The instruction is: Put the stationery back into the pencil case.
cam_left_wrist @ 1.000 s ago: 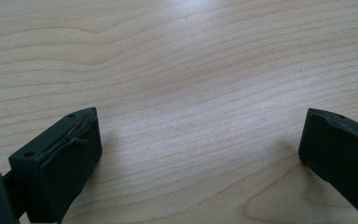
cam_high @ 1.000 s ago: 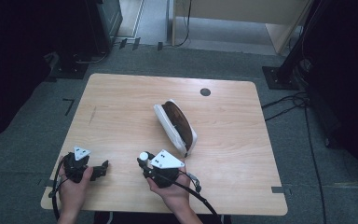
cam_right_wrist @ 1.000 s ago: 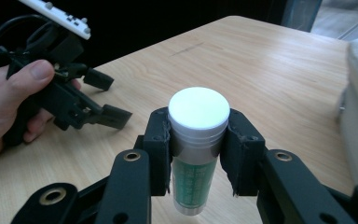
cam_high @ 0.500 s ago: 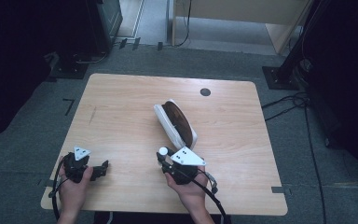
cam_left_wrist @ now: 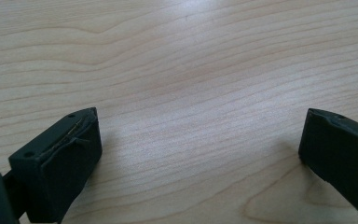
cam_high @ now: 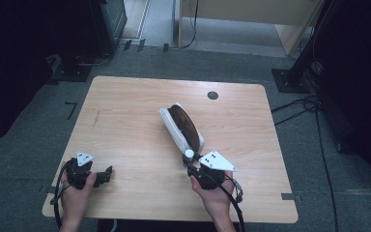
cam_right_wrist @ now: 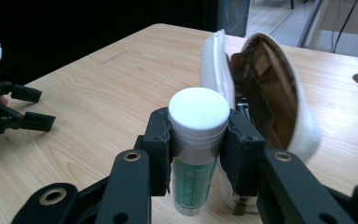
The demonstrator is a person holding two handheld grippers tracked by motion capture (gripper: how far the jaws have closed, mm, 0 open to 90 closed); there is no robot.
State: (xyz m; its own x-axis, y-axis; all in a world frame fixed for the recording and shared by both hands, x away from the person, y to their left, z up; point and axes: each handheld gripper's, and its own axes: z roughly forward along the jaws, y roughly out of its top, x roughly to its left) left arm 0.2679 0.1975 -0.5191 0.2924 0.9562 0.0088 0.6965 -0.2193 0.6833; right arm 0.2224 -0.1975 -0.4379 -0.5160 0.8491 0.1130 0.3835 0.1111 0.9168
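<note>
High view: the right gripper (cam_high: 189, 159) sits at the near end of an open white pouch (cam_high: 174, 129) with a brown lining, which lies slantwise near the middle of the wooden table (cam_high: 125, 101). A small white cap marks the tube (cam_high: 189, 153) it carries, just beside the pouch's near end. The right hand (cam_high: 216, 193) comes in from the bottom edge, wrist low, gripper pointing forward and a little left toward the pouch. The left gripper (cam_high: 107, 174) rests on the table near the front left corner, well apart from the pouch, with the left hand (cam_high: 76, 191) wrapped round its body.

Left gripper view: its jaws stand wide apart over bare wood grain, with nothing between them.

Right gripper view: the jaws are clamped on the upright tube (cam_right_wrist: 196, 149), white screw cap on top and green print on the body below the pads. The pouch (cam_right_wrist: 265, 88) gapes just behind and to the right, its mouth facing the camera. The left gripper (cam_right_wrist: 9, 109) shows farther off at the left edge.

Judging from this, the step in hand is carrying the tube to the pouch. The next move calls for lining the tube up with the opening and easing it inside; the soft rim may need steadying by the idle left gripper.
</note>
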